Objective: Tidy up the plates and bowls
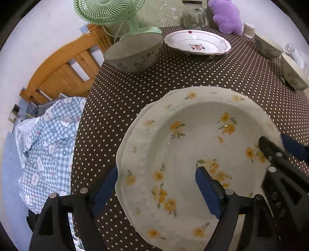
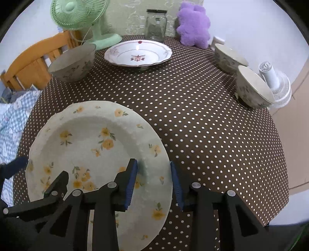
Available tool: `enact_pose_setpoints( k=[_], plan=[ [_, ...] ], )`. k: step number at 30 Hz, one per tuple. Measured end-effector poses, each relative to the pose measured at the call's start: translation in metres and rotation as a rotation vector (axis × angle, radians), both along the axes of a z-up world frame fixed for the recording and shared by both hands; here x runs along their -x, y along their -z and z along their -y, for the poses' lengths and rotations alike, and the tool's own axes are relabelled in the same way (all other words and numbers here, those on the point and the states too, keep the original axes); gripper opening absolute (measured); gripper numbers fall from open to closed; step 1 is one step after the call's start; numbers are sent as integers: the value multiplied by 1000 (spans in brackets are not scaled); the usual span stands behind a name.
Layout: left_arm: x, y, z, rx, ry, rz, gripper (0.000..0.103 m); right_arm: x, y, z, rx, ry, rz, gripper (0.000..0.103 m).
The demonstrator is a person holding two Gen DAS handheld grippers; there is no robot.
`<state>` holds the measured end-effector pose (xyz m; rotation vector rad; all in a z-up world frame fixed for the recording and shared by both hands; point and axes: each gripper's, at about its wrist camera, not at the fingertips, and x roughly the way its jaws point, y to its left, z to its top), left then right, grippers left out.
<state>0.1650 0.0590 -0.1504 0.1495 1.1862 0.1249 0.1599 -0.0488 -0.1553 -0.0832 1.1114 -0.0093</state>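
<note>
A cream plate with yellow flowers lies on the brown dotted tablecloth. A second rim peeks out under its left side. My left gripper is open wide, one finger outside the left rim and one over the well, with neither pad pressing. My right gripper straddles the plate's right rim, and both blue pads look to be touching it. A red-flowered dish sits at the back. One grey flowered bowl stands back left.
Two more bowls sit near the right table edge, beside a white fan. A green fan, a glass jar and a purple plush line the back. A wooden chair and checked cloth lie left.
</note>
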Motion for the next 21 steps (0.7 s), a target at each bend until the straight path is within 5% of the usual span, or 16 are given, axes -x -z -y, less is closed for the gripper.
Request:
enact_pose_setpoints(
  k=[17,21],
  plan=[
    [-5,-17,-12,98,-1,34,84,-10,-15,4,-40,6,-2,42],
    [-6,-34,-14,116,11,71,84,-9,-37,10,-50,26,37,62]
  ],
)
